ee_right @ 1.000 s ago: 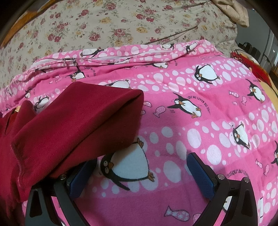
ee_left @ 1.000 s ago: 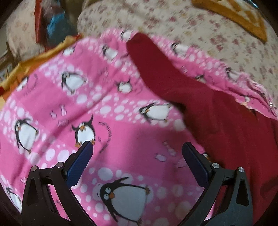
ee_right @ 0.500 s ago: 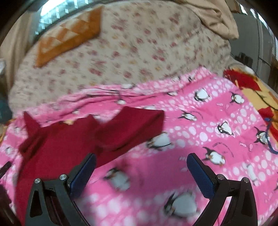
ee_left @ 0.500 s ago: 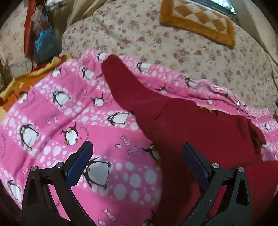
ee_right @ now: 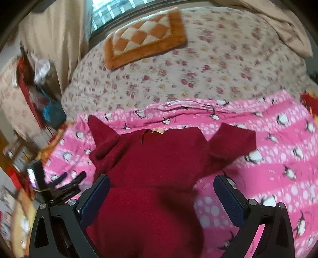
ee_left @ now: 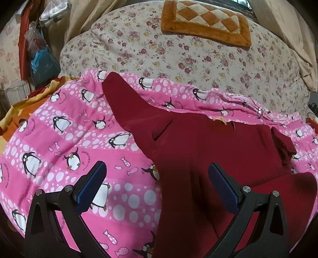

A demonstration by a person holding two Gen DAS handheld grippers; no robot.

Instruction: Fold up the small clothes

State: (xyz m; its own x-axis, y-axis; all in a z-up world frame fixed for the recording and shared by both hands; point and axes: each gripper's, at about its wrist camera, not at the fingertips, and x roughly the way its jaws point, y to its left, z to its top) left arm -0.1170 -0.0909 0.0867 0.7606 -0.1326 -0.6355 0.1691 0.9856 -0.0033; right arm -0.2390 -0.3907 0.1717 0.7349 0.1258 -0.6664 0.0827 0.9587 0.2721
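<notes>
Left wrist view: the left hand-held gripper (ee_left: 157, 178) stood released and empty above the dark red garment (ee_left: 208, 150), which lay centre-right on the pink penguin blanket (ee_left: 59, 142).

Right wrist view, blurred: the right hand-held gripper (ee_right: 162, 190) was likewise spread, grasping nothing, the garment spread flat at centre frame.

Light was dim and warm, brightest at the window (ee_right: 111, 12) above the orange checked cushion (ee_right: 143, 37). The left wrist view was sharp; the right was motion-blurred, worst left of that cushion. Fisheye bending and dark vignetting ringed both frames.
</notes>
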